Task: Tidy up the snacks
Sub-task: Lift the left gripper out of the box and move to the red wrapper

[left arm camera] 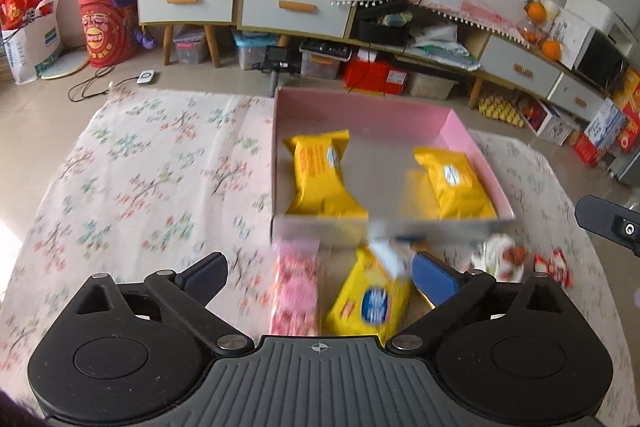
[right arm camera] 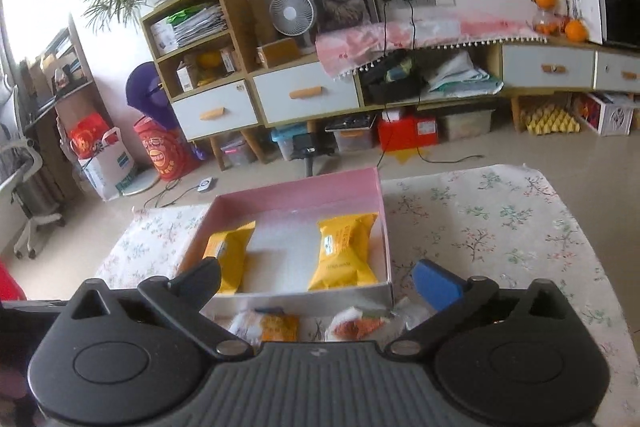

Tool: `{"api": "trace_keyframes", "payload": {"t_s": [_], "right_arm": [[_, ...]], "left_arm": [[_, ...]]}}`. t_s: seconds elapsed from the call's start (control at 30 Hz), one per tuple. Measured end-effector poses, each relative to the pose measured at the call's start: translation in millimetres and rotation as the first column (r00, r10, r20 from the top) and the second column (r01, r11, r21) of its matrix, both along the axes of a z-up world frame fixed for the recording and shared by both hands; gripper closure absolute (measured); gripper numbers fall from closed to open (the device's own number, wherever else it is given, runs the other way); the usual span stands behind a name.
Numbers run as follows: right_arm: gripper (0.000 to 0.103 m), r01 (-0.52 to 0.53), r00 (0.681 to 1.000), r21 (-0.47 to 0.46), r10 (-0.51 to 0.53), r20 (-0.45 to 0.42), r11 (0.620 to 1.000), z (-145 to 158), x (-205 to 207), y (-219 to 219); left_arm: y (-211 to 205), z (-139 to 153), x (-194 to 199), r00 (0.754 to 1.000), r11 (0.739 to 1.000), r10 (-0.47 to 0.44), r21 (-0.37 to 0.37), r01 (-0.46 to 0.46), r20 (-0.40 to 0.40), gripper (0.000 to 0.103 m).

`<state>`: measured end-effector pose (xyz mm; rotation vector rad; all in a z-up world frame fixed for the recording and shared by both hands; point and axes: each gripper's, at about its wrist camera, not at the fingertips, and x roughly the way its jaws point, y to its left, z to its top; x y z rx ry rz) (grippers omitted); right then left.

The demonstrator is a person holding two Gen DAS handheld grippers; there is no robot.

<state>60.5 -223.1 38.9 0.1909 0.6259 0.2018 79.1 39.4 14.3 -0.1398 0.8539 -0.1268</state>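
While two yellow packets already lie in the pink box (left arm camera: pixel 360 115), both hand-held grippers hang spread wide and empty over the snacks left outside it.

Because the box sits mid-surface on the floral cloth (left arm camera: pixel 152 167) with its near wall facing the loose snacks, each packet likely needs only a short lift over that wall. The left hand-held gripper (left arm camera: pixel 316 273) frames a pink packet (left arm camera: pixel 296 291) and a yellow packet (left arm camera: pixel 368 299) lying side by side, gripping neither; a red-and-white snack (left arm camera: pixel 504 259) lies further right. The right hand-held gripper (right arm camera: pixel 316 281) is poised over an orange packet (right arm camera: pixel 276 327) and an orange-white one (right arm camera: pixel 356 325) just before the box. Inside, one yellow pack (left arm camera: pixel 320 175) lies left, another (left arm camera: pixel 456 183) right, which leaves the middle free for more.
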Motion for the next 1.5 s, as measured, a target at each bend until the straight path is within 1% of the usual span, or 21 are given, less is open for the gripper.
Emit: {"api": "trace_keyframes", "payload": {"t_s": [0.1,0.23,0.3,0.37,0.47,0.57,0.67,0.77,0.9,1.07,1.17,1.27,1.37,1.5], "right_arm": [[0.013,-0.024,1.0,0.011,0.024,-0.005,1.0,-5.0,-14.4,0.4],[0.013,-0.022,0.999,0.04,0.023,-0.024,0.999,-16.4,-26.0,-1.8],[0.013,-0.017,0.999,0.059,0.019,-0.04,0.998,-21.8,-30.1,-5.4],[0.013,0.005,0.998,0.086,0.0,-0.056,0.996,-28.7,-34.1,-10.4],[0.013,0.019,0.996,0.106,-0.01,-0.092,0.994,-37.4,-37.4,-14.0],[0.013,0.022,0.995,0.107,-0.011,-0.104,0.994,-42.3,-41.4,-16.2],[0.013,0.046,0.994,0.107,-0.035,-0.106,0.993,-45.5,-45.3,-20.4],[0.013,0.056,0.991,0.11,-0.042,-0.13,0.992,-51.9,-48.3,-24.9],[0.013,0.037,0.984,0.09,-0.021,-0.175,0.995,-61.3,-49.9,-22.1],[0.013,-0.039,0.977,0.045,0.048,-0.208,0.998,-70.3,-53.1,-8.9],[0.013,-0.117,0.97,0.014,0.117,-0.211,0.993,-72.4,-56.0,2.8],[0.013,-0.164,0.967,-0.036,0.154,-0.204,0.986,-73.8,-59.6,13.8],[0.013,-0.181,0.964,-0.062,0.164,-0.21,0.982,-76.9,-59.7,20.2],[0.015,-0.199,0.96,-0.079,0.178,-0.216,0.977,-80.1,-60.8,24.3]], "left_arm": [[0.9,-1.3,-17.1,1.0,1.0,-0.018,0.015,0.018,-0.004,0.003],[2.3,-9.0,-38.1,0.999,0.999,-0.048,0.026,0.048,-0.002,0.003],[4.8,-15.5,-47.0,0.999,0.999,-0.051,0.02,0.05,0.017,0.003],[7.4,-21.7,-55.8,0.997,0.999,-0.047,0.015,0.047,0.059,0.003],[8.5,-28.7,-63.5,0.996,0.999,-0.049,0.013,0.048,0.074,0.003],[6.9,-34.6,-69.1,0.996,0.998,-0.067,0.017,0.066,0.066,0.003],[3.2,-40.1,-74.7,0.994,0.995,-0.095,0.014,0.095,0.047,0.003],[-0.3,-43.9,-82.0,0.991,0.992,-0.13,0.006,0.129,0.031,0.003],[-6.2,-49.5,-91.7,0.985,0.985,-0.173,-0.014,0.173,0.008,0.003],[-18.8,-59.1,-100.7,0.977,0.977,-0.215,-0.018,0.214,-0.013,0.003],[-23.1,-61.3,-102.2,0.974,0.974,-0.226,-0.003,0.226,-0.005,0.003],[-24.5,-62.0,-103.4,0.973,0.973,-0.23,0.002,0.23,0.011,0.005],[-23.4,-61.2,-104.5,0.973,0.973,-0.23,-0.008,0.23,0.022,0.005],[-24.6,-59.5,-105.0,0.97,0.971,-0.24,-0.014,0.24,0.035,0.011]]}}
